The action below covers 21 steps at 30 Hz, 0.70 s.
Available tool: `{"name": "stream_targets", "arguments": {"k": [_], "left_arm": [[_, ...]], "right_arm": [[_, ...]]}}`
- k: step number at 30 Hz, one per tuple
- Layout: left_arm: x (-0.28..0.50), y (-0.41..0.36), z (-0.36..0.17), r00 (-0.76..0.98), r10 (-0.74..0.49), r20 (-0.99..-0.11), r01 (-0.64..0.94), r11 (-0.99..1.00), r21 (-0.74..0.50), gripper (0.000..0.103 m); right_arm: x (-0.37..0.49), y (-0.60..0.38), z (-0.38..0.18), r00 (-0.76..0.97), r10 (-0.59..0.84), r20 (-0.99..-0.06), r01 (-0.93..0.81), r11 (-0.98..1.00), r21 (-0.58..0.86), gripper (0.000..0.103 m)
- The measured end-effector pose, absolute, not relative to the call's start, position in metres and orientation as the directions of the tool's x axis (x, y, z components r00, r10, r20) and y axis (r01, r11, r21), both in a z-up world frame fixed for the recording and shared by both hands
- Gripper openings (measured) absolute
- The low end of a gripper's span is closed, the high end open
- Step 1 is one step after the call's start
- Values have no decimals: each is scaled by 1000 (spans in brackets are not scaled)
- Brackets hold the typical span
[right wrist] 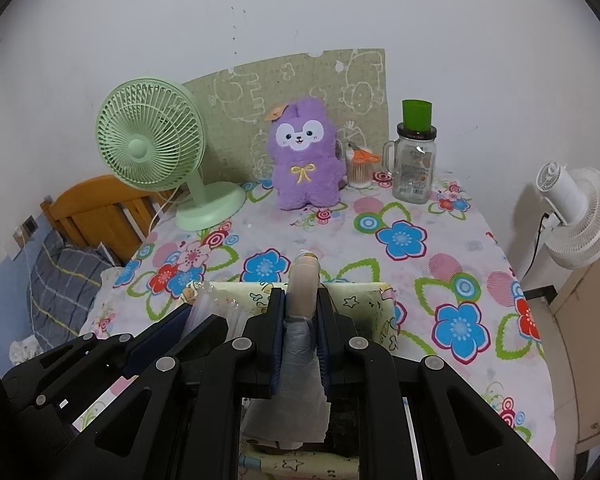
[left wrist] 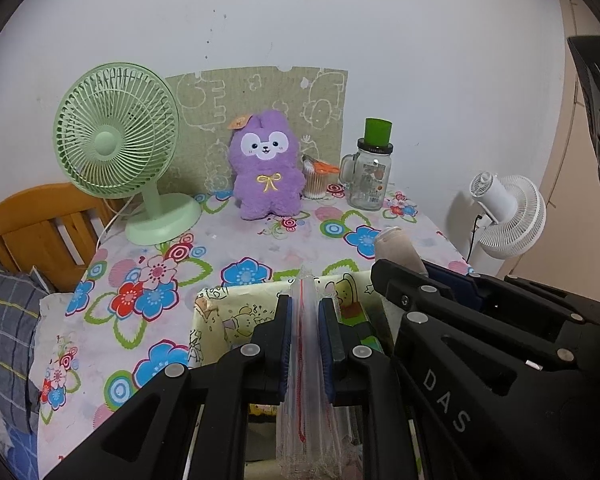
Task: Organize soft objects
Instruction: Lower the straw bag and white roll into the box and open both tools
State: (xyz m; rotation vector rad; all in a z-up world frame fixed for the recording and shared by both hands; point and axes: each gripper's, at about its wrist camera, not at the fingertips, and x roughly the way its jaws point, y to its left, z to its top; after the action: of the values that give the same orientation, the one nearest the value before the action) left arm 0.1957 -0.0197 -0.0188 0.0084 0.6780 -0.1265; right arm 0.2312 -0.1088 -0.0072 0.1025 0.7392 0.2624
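Note:
My left gripper [left wrist: 305, 312] is shut on a clear plastic zip bag [left wrist: 306, 392] with a red seal line, held over a yellow cartoon-print fabric box [left wrist: 220, 312]. Close on its right, my right gripper [right wrist: 302, 308] is shut on a beige roll in a clear wrapper [right wrist: 306, 276], which also shows as the beige roll [left wrist: 396, 246] in the left wrist view. The box [right wrist: 364, 294] lies under both grippers at the table's near edge. A purple plush bunny [left wrist: 266, 168] sits upright at the back of the table, the same plush [right wrist: 304, 160] in the right wrist view.
A green desk fan [left wrist: 116, 140] stands back left, a glass mug jar with green cup [left wrist: 370, 176] and a cotton-swab tub [left wrist: 316, 180] back right. A white fan [left wrist: 508, 216] stands off the table's right. A wooden headboard [left wrist: 36, 228] and bedding lie left.

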Motion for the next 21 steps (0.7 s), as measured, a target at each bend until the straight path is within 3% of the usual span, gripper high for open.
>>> {"name": "stream_targets", "arguments": {"k": [8, 10, 11, 13, 14, 15, 17, 21], "left_arm": [[209, -21, -30, 754, -124, -645, 125, 991, -45, 17], [210, -21, -33, 751, -119, -649, 124, 992, -39, 24], [210, -21, -34, 751, -123, -649, 127, 991, -41, 34], [210, -20, -35, 750, -124, -649, 126, 991, -44, 39], [210, -19, -36, 750, -121, -651, 122, 992, -43, 45], [210, -18, -37, 748, -114, -653, 115, 992, -42, 58], [208, -17, -38, 751, -101, -653, 107, 994, -31, 67], [205, -16, -38, 752, -92, -652, 107, 994, -17, 73]], "right_arm": [[242, -111, -19, 684, 288, -670, -198, 958, 210, 18], [244, -110, -22, 681, 284, -675, -197, 959, 204, 18], [244, -110, -23, 679, 288, -676, -200, 958, 207, 18], [244, -109, -24, 675, 291, -677, -205, 957, 207, 18], [245, -108, -25, 674, 291, -679, -205, 957, 207, 17], [246, -106, -26, 670, 293, -682, -208, 956, 206, 17], [247, -104, -27, 669, 292, -684, -211, 957, 202, 17], [248, -98, -29, 663, 299, -687, -224, 954, 198, 17]]}}
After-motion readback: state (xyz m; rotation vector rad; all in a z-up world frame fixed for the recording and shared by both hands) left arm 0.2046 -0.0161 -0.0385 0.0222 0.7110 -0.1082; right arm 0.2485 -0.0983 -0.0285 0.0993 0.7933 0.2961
